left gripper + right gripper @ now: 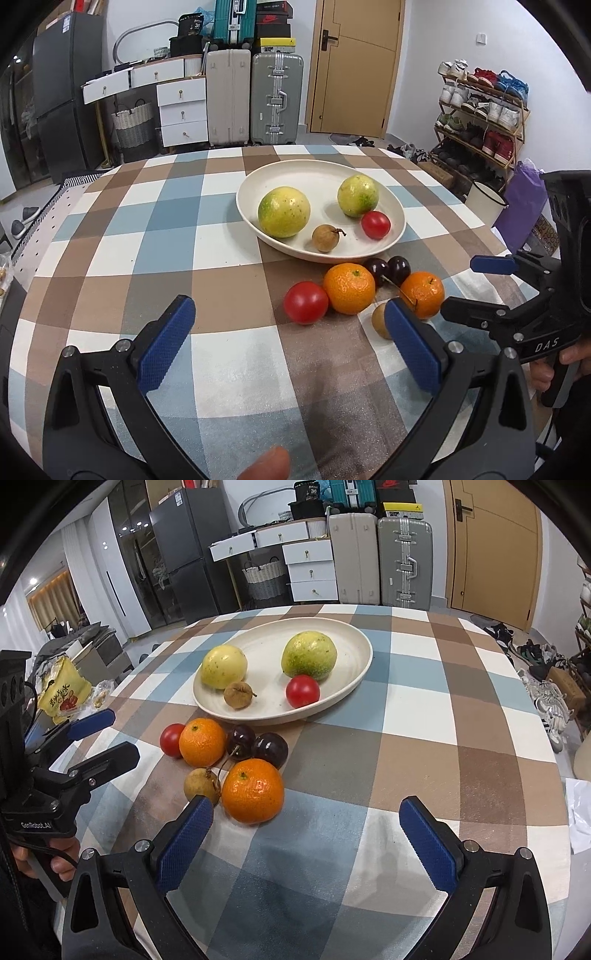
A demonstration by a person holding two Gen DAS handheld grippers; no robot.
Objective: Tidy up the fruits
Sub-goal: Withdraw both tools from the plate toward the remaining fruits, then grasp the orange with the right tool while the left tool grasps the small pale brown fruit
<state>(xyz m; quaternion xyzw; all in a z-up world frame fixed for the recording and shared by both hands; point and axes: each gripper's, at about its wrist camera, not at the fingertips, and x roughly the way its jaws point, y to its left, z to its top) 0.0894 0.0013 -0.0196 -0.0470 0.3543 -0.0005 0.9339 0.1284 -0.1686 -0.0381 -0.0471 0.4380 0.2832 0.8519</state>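
- A cream plate (394, 236) sits on the checked cloth of the worktop (155, 236), toward its far side.
- In the plate lie two yellow-green round fruits, the left one (283, 217) and the right one (357, 195), apart from each other; a small brown longan (325, 238) and a red tomato (375, 225) rest near the plate's near rim.
- Just in front of the plate, on the cloth, is a loose cluster: a second red tomato (306, 302) touching an orange (349, 283), two dark cherries (388, 268) behind it, a second orange (422, 294) to the right, and another brown longan (201, 785) beside that orange.
- The left gripper (290, 343) hovers low over the cloth before the cluster, fingers spread wide and holding nothing; its right finger (412, 345) partly hides the near longan.
- The right gripper (306, 840) also has its fingers spread and empty, its left finger (184, 843) just beside the near orange and longan.
- A hand (570, 360) grips the right gripper's handle.
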